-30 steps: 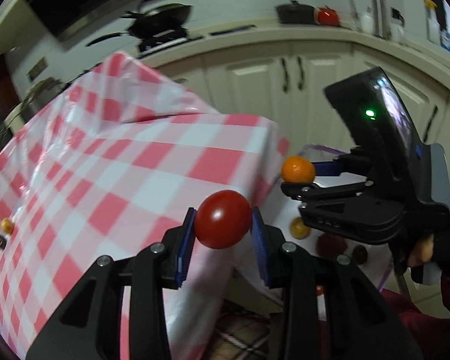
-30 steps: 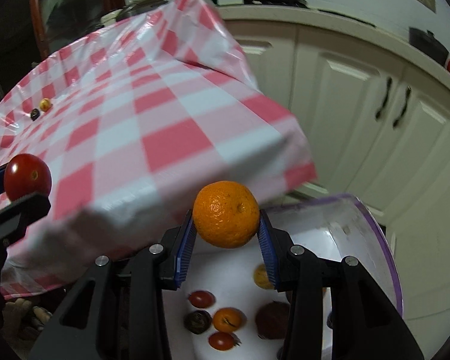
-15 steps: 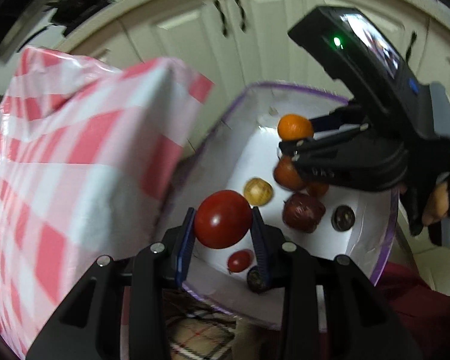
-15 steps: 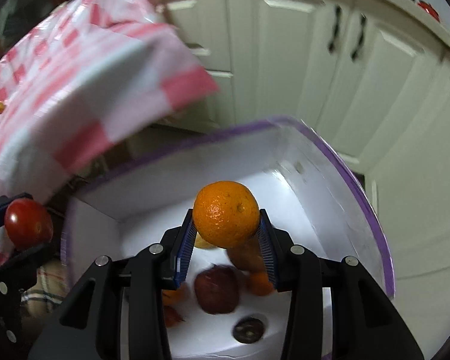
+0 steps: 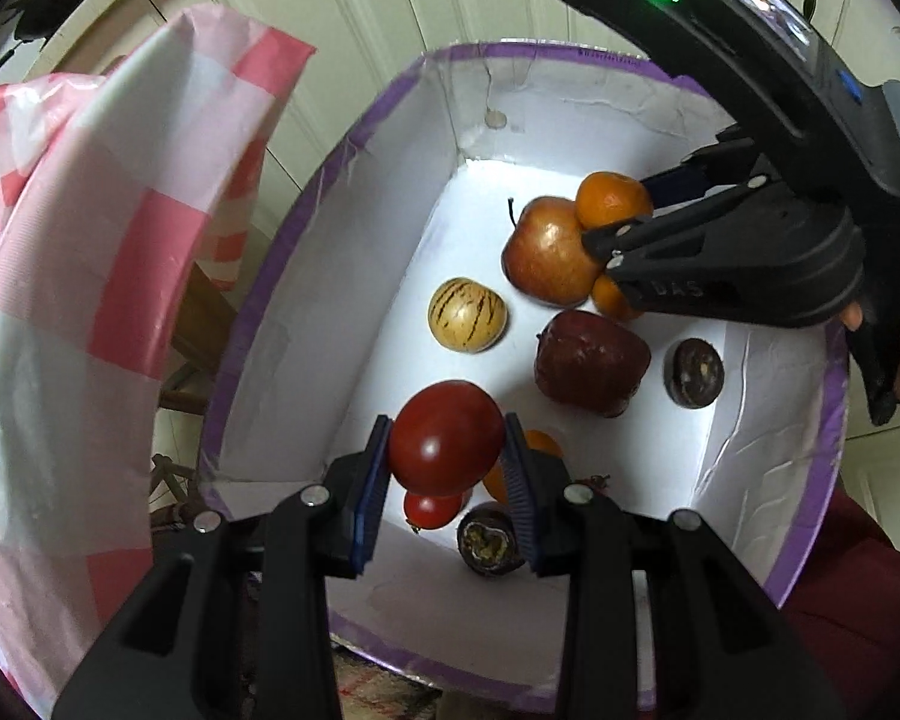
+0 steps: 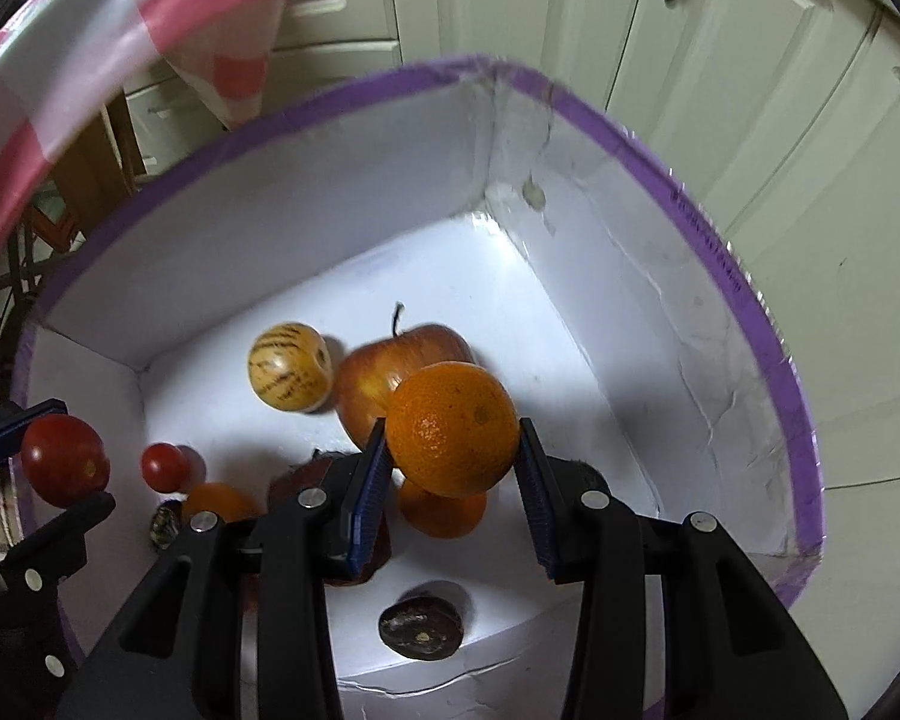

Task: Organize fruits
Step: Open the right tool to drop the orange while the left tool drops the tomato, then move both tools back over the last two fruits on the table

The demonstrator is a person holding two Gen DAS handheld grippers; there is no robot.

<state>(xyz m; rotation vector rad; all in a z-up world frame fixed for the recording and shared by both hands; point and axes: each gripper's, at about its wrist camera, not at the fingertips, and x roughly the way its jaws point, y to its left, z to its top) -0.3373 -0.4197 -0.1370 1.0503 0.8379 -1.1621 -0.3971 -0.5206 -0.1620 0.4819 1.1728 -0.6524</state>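
Note:
A white box with a purple rim [image 5: 282,240] [image 6: 768,324] sits below both grippers and holds several fruits. My left gripper [image 5: 447,450] is shut on a red tomato [image 5: 446,437], held over the box's near left part. My right gripper [image 6: 453,453] is shut on an orange mandarin [image 6: 453,427], hanging above a red-yellow apple [image 6: 384,372] [image 5: 546,252]. In the left wrist view the right gripper [image 5: 615,216] reaches in from the right with the mandarin [image 5: 612,198]. The tomato [image 6: 65,461] shows at the right wrist view's left edge.
Inside the box lie a striped yellow melon [image 5: 467,313], a dark red apple [image 5: 591,360], a small tomato [image 5: 431,509], other mandarins and dark passion fruits [image 5: 693,372]. A pink checked tablecloth [image 5: 60,276] hangs at the left. White cabinet doors [image 6: 720,90] stand behind.
Both grippers have moved from the table's edge down over the box, each still holding its fruit. The box now fills both views.

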